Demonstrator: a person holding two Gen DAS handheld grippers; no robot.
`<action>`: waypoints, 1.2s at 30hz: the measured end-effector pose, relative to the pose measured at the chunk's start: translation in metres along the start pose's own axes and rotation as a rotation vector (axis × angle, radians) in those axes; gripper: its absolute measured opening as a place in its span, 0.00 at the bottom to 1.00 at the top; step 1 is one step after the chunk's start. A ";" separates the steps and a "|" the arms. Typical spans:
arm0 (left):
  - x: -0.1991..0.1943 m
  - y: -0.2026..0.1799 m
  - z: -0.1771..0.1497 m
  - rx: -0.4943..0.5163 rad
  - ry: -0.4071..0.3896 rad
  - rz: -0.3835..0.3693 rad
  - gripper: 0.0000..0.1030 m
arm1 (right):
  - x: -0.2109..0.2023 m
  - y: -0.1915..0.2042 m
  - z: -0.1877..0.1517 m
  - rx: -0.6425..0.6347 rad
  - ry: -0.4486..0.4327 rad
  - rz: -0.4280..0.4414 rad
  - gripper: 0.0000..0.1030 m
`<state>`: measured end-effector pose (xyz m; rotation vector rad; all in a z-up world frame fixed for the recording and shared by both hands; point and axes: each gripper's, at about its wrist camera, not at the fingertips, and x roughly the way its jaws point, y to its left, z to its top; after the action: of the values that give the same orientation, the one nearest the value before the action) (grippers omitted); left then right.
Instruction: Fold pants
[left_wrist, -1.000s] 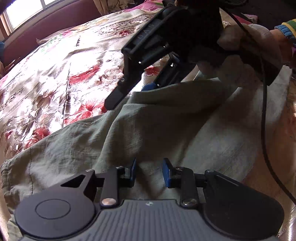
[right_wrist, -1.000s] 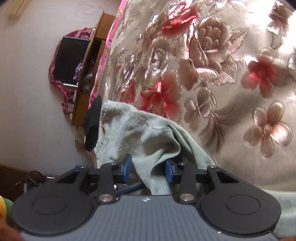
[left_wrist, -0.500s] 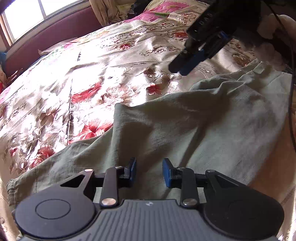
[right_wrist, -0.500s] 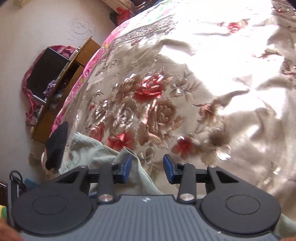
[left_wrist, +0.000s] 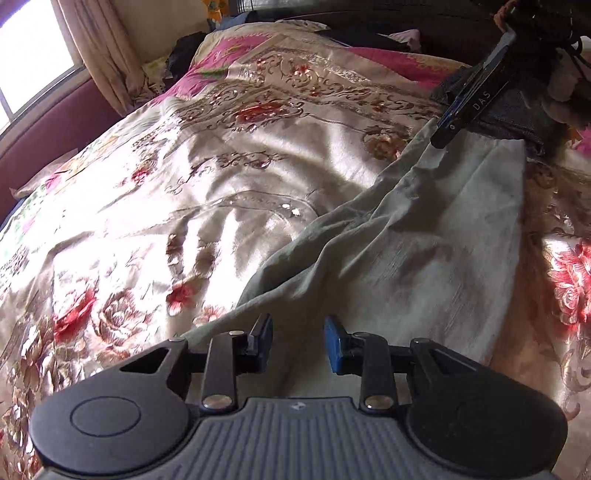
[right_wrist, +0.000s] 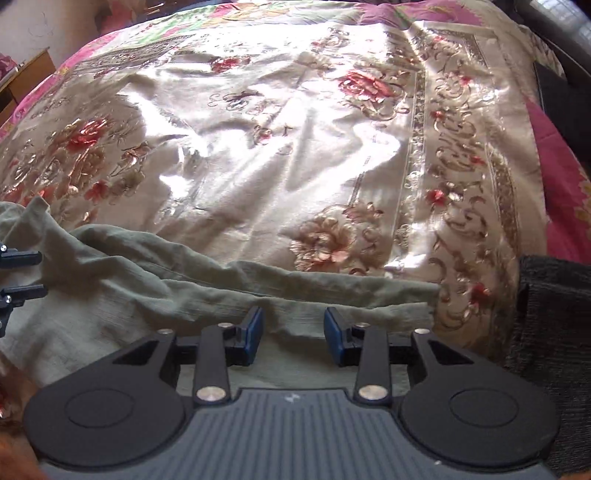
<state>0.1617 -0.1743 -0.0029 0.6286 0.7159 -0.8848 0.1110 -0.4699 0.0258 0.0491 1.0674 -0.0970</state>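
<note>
Pale green pants (left_wrist: 424, 251) lie in a long creased band on a floral satin bedspread (left_wrist: 221, 177). My left gripper (left_wrist: 298, 345) is open and empty just above the near end of the cloth. My right gripper (right_wrist: 293, 338) is open and empty over the far end (right_wrist: 332, 291), close to the hem. In the left wrist view the right gripper (left_wrist: 448, 129) hovers at the far edge of the pants. In the right wrist view the left gripper's fingertips (right_wrist: 22, 275) show at the left edge, apart.
A dark folded garment (left_wrist: 517, 110) lies beyond the pants' far end; it also shows in the right wrist view (right_wrist: 554, 332). A window and curtain (left_wrist: 92, 55) stand behind the bed. A wooden cabinet (right_wrist: 22, 81) stands beside the bed.
The right gripper has let go of the pants and moved away to the far end. The raised fold has dropped flat. Both views have swung toward the head of the bed.
</note>
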 end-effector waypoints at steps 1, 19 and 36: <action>0.004 -0.005 0.007 0.013 -0.009 -0.005 0.44 | -0.001 -0.009 -0.001 0.010 -0.012 -0.022 0.38; 0.035 -0.038 0.037 0.115 -0.013 -0.102 0.47 | 0.014 -0.032 0.001 -0.429 0.036 -0.013 0.42; 0.042 -0.031 0.042 0.084 -0.031 -0.097 0.47 | 0.026 -0.015 0.028 -0.670 0.223 0.027 0.04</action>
<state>0.1662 -0.2396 -0.0154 0.6577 0.6887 -1.0158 0.1461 -0.4891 0.0169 -0.5403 1.2759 0.2992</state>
